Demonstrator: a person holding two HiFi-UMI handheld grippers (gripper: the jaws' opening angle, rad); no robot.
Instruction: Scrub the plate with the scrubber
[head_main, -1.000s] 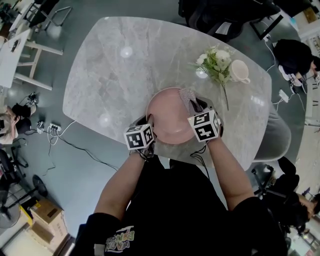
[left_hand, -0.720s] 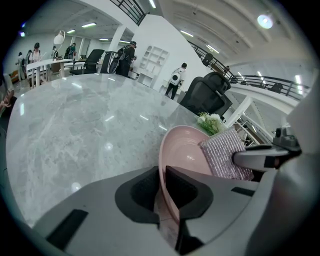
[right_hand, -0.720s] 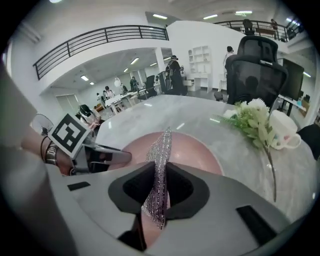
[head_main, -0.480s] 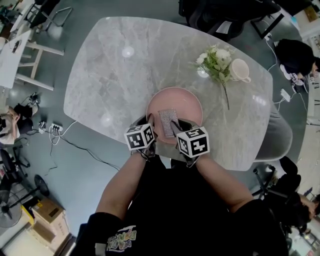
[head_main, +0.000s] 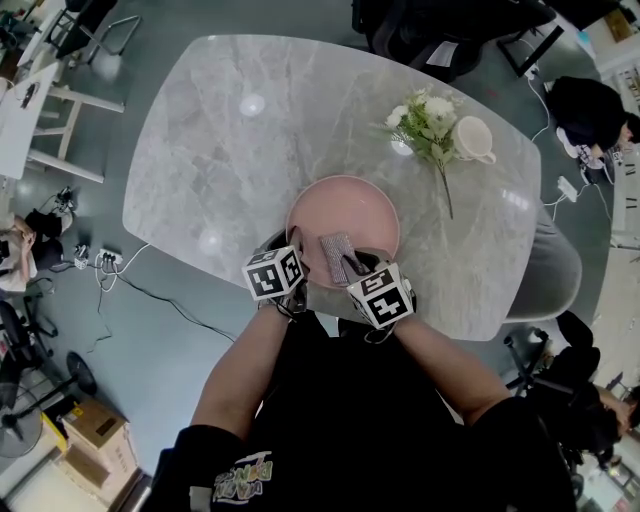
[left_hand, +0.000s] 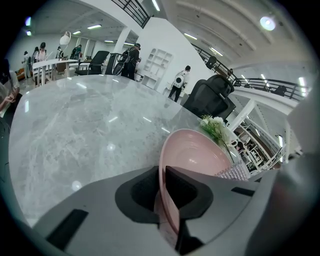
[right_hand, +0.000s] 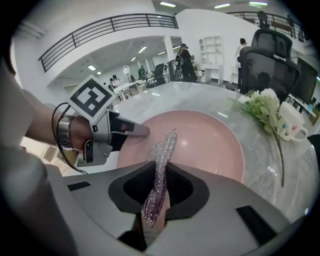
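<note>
Pink plate (head_main: 345, 205) sat near the marble table's (head_main: 220, 120) front edge, its near rim pinched by the left gripper (head_main: 299, 263), while the right gripper (head_main: 352, 267) clamped a silvery scrubber (head_main: 335, 254) over it.

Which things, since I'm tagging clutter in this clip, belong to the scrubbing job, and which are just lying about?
In the job: pink plate, its rim gripped by the left tool; scrubber, gripped by the right tool over the plate.
Lying about: flowers; cup.
</note>
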